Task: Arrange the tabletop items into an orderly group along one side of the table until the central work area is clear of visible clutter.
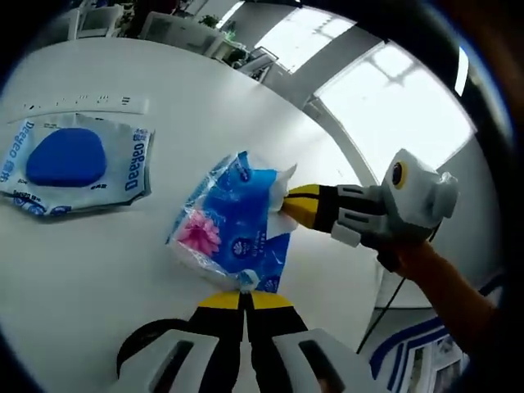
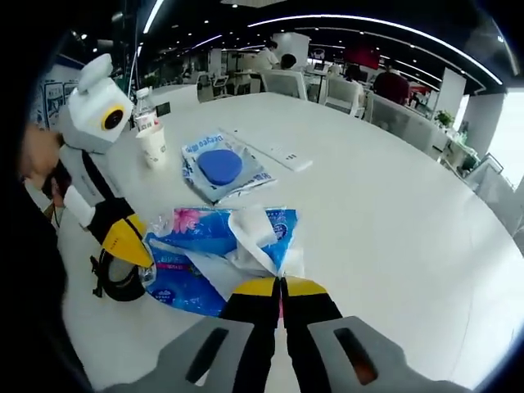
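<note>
A blue tissue pack with a pink flower print is held at two opposite ends. My left gripper is shut on the wrapper edge nearest it. My right gripper comes in from the right, shut on the pack's white tissue end. In the right gripper view the same pack lies just ahead of my right gripper, and the left gripper pinches its left end. I cannot tell whether the pack rests on the white table or hangs just above it.
A blue-and-white pouch lies beyond the pack, with a long white strip behind it. A paper cup and a bottle stand near the table edge. A black tape roll lies beside the left gripper. Chairs and people are far behind.
</note>
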Tool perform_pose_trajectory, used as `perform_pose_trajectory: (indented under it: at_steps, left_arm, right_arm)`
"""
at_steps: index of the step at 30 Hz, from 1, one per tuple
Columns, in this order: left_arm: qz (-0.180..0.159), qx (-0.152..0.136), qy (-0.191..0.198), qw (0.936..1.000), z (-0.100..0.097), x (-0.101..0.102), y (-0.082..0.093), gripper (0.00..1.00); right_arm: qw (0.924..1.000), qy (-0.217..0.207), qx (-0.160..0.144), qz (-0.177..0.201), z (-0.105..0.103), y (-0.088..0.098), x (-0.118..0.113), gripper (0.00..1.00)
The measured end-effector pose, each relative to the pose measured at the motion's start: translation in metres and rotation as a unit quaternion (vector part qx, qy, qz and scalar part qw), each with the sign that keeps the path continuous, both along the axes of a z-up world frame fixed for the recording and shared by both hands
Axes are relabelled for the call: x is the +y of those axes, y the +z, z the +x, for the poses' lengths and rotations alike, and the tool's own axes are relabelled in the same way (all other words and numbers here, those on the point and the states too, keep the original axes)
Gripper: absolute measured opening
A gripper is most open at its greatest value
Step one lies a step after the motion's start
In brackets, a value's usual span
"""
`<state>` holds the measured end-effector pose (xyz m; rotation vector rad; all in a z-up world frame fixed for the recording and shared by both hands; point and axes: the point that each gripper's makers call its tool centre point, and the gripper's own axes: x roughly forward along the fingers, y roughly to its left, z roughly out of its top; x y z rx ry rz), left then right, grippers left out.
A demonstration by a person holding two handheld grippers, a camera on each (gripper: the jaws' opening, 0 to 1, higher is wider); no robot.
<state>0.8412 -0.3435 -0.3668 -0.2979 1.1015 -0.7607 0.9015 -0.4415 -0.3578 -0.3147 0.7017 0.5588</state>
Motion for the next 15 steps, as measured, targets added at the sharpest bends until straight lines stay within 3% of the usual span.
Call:
perform_pose_trajectory:
  at_steps: [15]
  left_arm:
    - [0.009,-0.012,-0.021,0.9997,0.022,-0.004,-0.002,0.0]
  right_arm:
    - [0.9976,-0.068,0.001,0.01,-0.012,-0.002,-0.02,0.0]
